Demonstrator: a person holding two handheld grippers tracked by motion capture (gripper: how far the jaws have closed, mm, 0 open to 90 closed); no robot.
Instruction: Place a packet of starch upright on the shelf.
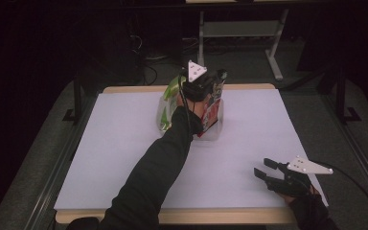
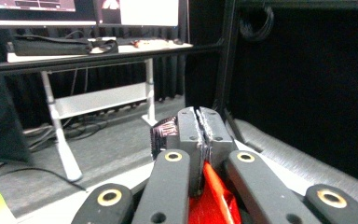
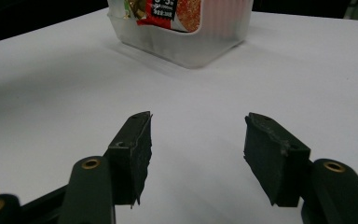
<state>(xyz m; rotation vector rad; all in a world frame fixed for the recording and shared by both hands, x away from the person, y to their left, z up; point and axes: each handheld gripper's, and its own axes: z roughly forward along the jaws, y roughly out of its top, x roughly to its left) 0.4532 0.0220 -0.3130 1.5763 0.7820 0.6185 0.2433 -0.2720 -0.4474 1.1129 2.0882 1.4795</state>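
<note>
1. The right gripper [image 1: 264,168] is resting nearest the camera in the high view, at the near right corner of the table [image 1: 124,143]. Its jaws are standing wide apart with nothing between them; the right gripper view is showing only bare white tabletop in the gap. This hand appears to be waiting in reserve.

2. The red snack packet [image 1: 212,108] is sitting upright in the clear plastic container [image 1: 218,125] at the far middle of the table. The right gripper view is showing the packet's printed red face through the container's translucent wall.

3. The left gripper [image 2: 199,122] is reaching over that container from above. In the left gripper view its jaws are pressing together on the packet's top edge, with red film bulging below the pads and a dark crimped strip protruding just beside them. Gripping the sealed top edge is likely giving the firmest hold on a thin, slippery bag.

4. A green packet [image 1: 170,93] is standing just beside the red one, on its left in the high view, apparently in the same container. It is not being touched.

5. Whether the red packet is being lifted out or lowered in cannot be told from this moment.

6. A white desk frame [image 1: 239,28] is standing on the floor beyond the table, well apart from the work.
</note>
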